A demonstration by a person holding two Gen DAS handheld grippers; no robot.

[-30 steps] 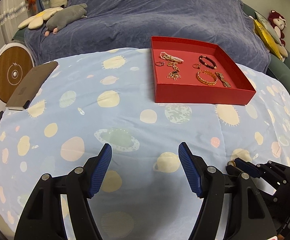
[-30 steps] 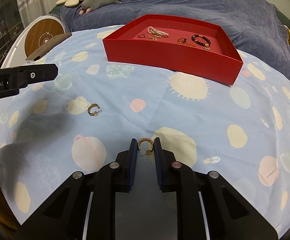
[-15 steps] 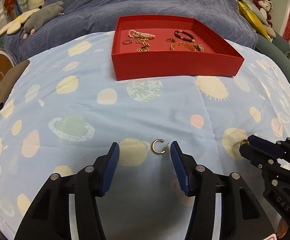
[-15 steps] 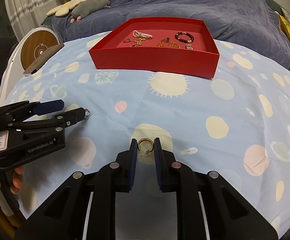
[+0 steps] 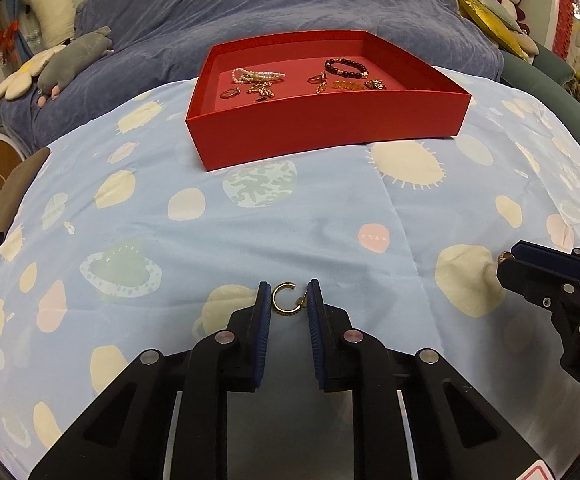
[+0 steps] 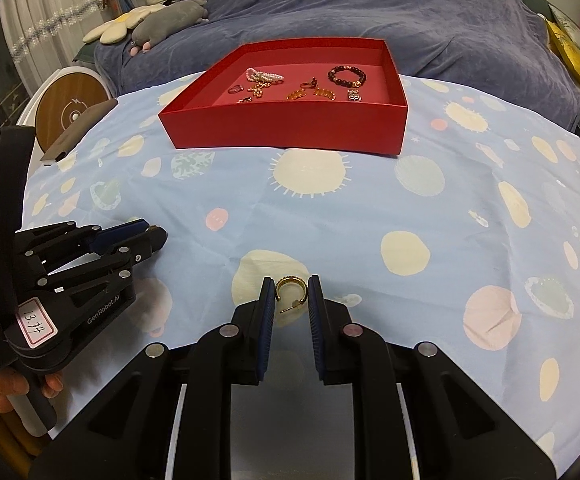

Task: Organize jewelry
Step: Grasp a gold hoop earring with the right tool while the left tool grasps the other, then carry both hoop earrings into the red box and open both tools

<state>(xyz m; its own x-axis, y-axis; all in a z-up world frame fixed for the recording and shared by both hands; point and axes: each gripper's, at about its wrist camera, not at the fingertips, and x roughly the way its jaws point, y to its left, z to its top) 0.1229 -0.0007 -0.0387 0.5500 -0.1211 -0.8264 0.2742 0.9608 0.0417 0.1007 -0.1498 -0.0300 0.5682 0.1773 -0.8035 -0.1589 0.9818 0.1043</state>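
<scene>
Two gold hoop earrings, one per claw. My left claw (image 5: 287, 300) is closed on one earring (image 5: 285, 299), its blue fingers pressing the hoop's sides, the gap in the ring facing right. My right claw (image 6: 288, 295) grips the other earring (image 6: 290, 290), post pointing down toward me. The red box (image 5: 330, 132) with the other jewelry lies straight ahead of both claws, well apart across the spotted cloth (image 5: 290, 220). Neither claw looks clearly nearer; I judge both must carry forward over the box's near wall.

Both wrist views look low and forward over the bedspread (image 5: 290, 220); both share the red tray (image 6: 290, 132) ahead.
</scene>
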